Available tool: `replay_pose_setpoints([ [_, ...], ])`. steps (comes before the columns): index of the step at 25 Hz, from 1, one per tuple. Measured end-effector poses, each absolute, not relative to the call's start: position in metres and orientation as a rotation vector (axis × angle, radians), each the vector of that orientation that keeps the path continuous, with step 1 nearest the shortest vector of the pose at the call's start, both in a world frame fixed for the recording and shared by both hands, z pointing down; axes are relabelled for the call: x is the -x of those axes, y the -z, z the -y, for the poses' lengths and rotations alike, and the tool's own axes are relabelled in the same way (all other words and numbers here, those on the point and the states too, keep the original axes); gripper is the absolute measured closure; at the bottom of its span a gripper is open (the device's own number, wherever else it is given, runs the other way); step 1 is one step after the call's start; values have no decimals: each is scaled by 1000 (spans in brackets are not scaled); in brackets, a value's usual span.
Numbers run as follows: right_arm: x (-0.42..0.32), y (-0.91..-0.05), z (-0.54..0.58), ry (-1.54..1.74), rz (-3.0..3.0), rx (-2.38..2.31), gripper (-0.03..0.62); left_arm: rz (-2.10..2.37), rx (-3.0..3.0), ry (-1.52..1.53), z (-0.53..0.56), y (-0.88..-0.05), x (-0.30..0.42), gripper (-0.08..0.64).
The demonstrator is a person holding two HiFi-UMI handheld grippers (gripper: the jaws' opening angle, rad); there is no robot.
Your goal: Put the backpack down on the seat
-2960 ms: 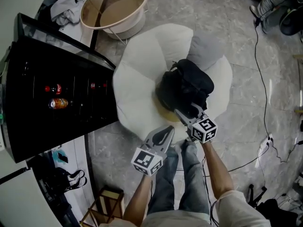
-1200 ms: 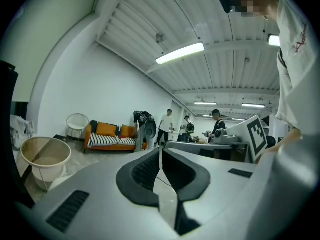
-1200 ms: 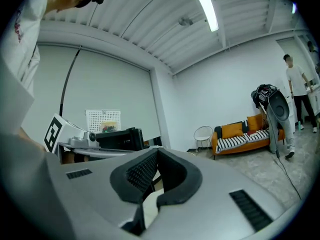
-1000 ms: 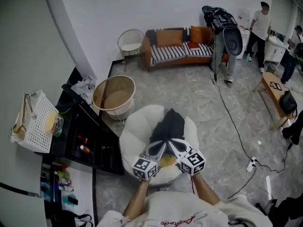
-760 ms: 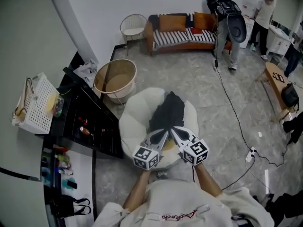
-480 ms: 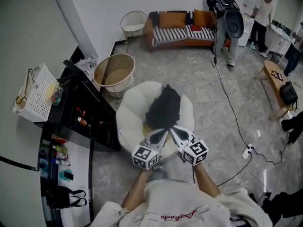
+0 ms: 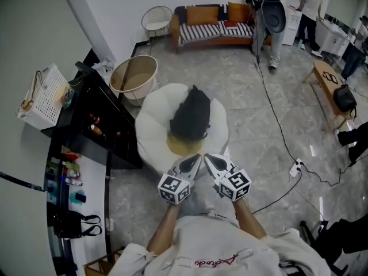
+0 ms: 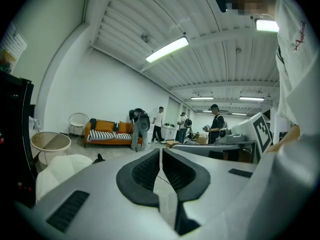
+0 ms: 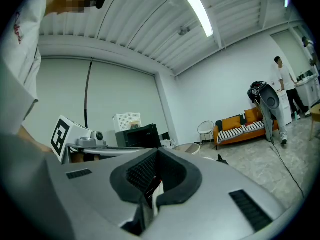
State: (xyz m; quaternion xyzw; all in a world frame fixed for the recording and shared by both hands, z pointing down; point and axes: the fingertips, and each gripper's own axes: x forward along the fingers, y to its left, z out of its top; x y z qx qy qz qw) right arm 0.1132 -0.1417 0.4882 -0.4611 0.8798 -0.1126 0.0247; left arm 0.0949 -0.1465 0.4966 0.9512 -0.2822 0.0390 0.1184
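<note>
The black backpack [image 7: 191,115] sits on the white round seat [image 7: 150,140], right in the middle, and nothing is holding it. My left gripper [image 7: 192,161] and my right gripper [image 7: 211,161] are both closed with nothing in them, side by side close to my body and apart from the backpack. I think the job is done and there is nothing left to put down.
</note>
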Motion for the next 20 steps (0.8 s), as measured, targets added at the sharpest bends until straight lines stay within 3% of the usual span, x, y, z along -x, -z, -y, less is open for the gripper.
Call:
replay_pose_setpoints([
  [20,-124,-495,49,415,-2680,1442,565,818,-2780,-163,61,-491,-98,517],
])
